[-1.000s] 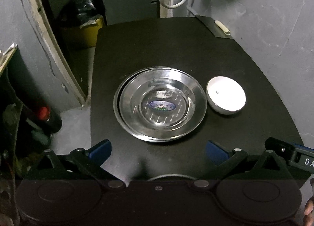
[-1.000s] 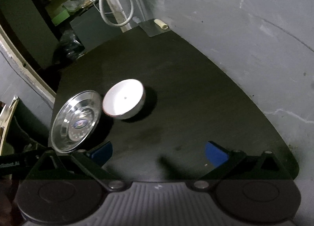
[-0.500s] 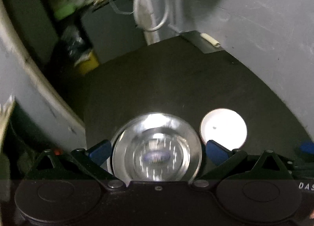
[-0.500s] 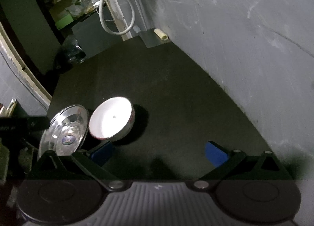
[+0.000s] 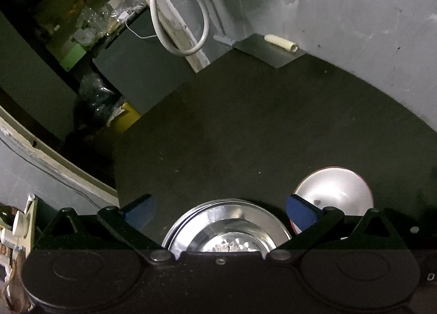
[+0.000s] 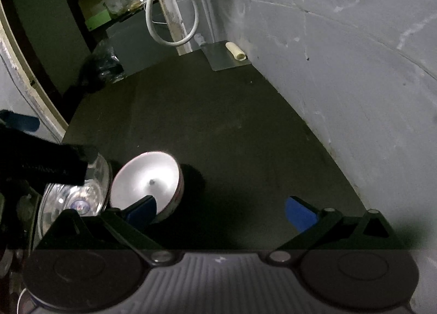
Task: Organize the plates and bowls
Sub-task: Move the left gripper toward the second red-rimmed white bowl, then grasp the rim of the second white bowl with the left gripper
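Note:
Two stacked steel plates [image 5: 226, 229] lie on the black table [image 5: 245, 128], low in the left wrist view, between and under the open fingers of my left gripper [image 5: 220, 211]. A white bowl [image 5: 337, 191] with a red-patterned outside stands just right of them, partly behind the right blue pad. In the right wrist view the bowl [image 6: 147, 181] sits by the left pad of my open right gripper [image 6: 221, 211], nothing between its fingers. The plates [image 6: 79, 196] lie further left, partly covered by the left gripper's black body [image 6: 41, 161].
A grey wall [image 6: 341, 68] curves along the table's right side. A metal sheet [image 5: 269, 50] with a cream roll [image 5: 281, 43] lies at the far corner. A white hose [image 5: 174, 27], a dark cabinet [image 5: 136, 68] and cluttered shelves stand beyond the far edge.
Both grippers have moved forward and lower. The plates have slid down the left view until half hidden under the gripper; the bowl has come close to the right gripper's left pad.

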{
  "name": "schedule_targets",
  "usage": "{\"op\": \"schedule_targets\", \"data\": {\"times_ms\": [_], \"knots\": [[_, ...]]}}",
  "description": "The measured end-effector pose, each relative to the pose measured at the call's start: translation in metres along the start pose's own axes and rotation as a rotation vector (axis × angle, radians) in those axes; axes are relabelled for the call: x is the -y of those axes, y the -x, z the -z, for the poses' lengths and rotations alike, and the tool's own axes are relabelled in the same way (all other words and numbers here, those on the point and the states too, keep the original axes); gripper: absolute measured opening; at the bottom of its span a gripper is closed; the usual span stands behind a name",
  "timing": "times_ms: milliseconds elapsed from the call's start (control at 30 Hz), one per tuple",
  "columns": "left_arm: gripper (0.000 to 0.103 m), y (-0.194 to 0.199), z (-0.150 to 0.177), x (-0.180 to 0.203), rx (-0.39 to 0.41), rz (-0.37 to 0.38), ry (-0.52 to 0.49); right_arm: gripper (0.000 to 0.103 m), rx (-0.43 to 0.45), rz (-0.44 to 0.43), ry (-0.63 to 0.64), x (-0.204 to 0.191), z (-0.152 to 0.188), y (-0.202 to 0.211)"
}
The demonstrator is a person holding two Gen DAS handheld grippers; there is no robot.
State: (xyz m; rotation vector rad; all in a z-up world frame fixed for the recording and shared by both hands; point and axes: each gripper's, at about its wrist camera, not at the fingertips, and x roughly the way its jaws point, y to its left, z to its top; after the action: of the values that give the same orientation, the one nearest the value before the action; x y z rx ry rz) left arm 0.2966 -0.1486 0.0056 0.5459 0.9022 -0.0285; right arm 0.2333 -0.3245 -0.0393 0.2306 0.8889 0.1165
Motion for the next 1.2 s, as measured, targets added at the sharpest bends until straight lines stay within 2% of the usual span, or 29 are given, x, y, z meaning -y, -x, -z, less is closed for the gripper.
{"op": "schedule_targets", "data": {"times_ms": [500,733,1033,1100,1133,1200], "knots": [[0.102,-0.032,-0.013,0.012,-0.025,0.025,-0.049,0.103,-0.042,0.01,0.018,-0.003,-0.01,-0.032],[0.101,-0.039,-0.012,0.021,-0.025,0.097,-0.074,0.103,-0.065,0.01,0.02,-0.001,-0.007,-0.042],[0.07,-0.046,-0.003,0.029,-0.069,0.192,-0.089,0.103,-0.054,0.011,0.035,0.001,-0.002,-0.038],[0.058,-0.045,-0.001,0.03,-0.075,0.226,-0.081,0.103,-0.053,0.013,0.031,0.002,-0.001,-0.036],[0.055,-0.044,0.0,0.032,-0.078,0.24,-0.076,0.103,-0.053,0.014,0.031,0.003,0.0,-0.035],[0.04,-0.042,0.001,0.034,-0.088,0.272,-0.07,0.102,-0.052,0.017,0.026,0.004,0.002,-0.033]]}}
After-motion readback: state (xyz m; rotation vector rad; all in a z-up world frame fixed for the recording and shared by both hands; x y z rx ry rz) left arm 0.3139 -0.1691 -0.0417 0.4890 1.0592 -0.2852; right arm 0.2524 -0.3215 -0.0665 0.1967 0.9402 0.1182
